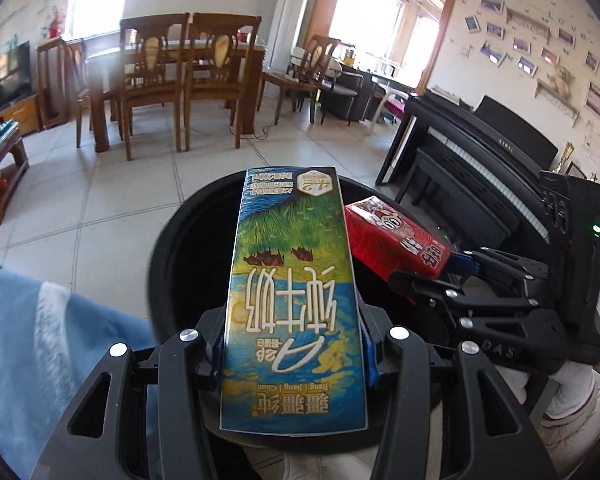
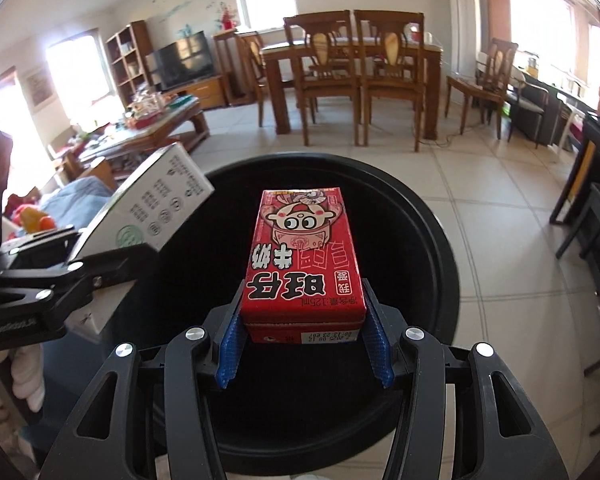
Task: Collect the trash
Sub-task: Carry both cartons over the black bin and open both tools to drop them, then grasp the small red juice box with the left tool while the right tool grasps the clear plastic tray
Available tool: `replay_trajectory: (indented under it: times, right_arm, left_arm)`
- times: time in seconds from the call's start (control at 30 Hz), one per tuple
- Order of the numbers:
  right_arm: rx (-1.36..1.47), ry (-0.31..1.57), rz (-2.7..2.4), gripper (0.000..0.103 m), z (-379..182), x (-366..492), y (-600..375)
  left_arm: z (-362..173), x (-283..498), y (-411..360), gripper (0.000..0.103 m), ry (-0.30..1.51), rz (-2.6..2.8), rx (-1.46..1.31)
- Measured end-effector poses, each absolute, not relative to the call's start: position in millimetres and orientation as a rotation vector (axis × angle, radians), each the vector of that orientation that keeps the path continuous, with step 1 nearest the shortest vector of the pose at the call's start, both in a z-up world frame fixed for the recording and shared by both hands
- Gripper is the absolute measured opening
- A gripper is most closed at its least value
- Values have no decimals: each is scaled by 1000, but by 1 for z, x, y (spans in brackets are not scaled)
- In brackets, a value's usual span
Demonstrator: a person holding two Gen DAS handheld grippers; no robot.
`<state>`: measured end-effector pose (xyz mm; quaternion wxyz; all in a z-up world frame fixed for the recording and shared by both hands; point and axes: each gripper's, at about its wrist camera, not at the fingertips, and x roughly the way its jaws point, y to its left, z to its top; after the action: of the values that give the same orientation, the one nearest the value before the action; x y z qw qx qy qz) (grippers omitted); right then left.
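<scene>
- Step in hand, as I judged it: delivery. Both cartons were poised over the open mouth of the black bin (image 2: 440, 240), with neither let go.
- My left tongs (image 1: 292, 360) were about half open and clamped on the tall blue-and-green milk carton (image 1: 296, 280), pads pressed on its two long sides, its far end reaching out over the bin's dark inside.
- My right tongs (image 2: 304, 344) were likewise about half open, gripping the small red milk carton (image 2: 304, 260) near its lower end; it sat above the middle of the bin.
- Next move, my estimate: spread each pair of tongs so the cartons fall inside. The two cartons were near each other, so a staggered release seemed the safer choice.
- Left view only: the two cartons side by side, just apart, and a black piano (image 1: 480, 168) beyond the bin.
- Right view only: almost the full round rim of the bin, the white printed back of the tall carton, and a cluttered low desk (image 2: 156, 128) to the left.
</scene>
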<state>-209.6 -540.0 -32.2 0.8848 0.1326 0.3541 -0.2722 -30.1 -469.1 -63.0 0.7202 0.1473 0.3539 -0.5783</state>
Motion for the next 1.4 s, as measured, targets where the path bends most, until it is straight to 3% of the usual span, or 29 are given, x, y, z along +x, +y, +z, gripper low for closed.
replay_trajectory:
  times: [0.33, 0.47, 0.57, 0.77, 0.83, 1.0, 1.4]
  right_arm:
    - [252, 767, -577, 52, -48, -214, -549]
    - [227, 770, -578, 62, -46, -205, -541]
    - [212, 764, -587, 63, -40, -197, -534]
    - [195, 718, -604, 65, -21, -197, -522]
    - [192, 696, -589, 69, -12, -192, -511]
    - [148, 669, -485, 70, 2, -161, -471]
    - [38, 689, -119, 70, 11, -42, -330]
  left_arm:
    - [-76, -36, -483, 51, 810, -1277, 385]
    - [-74, -35, -484, 52, 815, -1266, 386]
    - [-71, -35, -481, 71, 814, -1282, 370]
    - [-56, -37, -461, 72, 796, -1296, 321]
    - [-46, -37, -443, 72, 780, -1290, 294]
    - [-28, -29, -385, 80, 734, -1207, 242]
    - [-7, 17, -209, 80, 701, -893, 78]
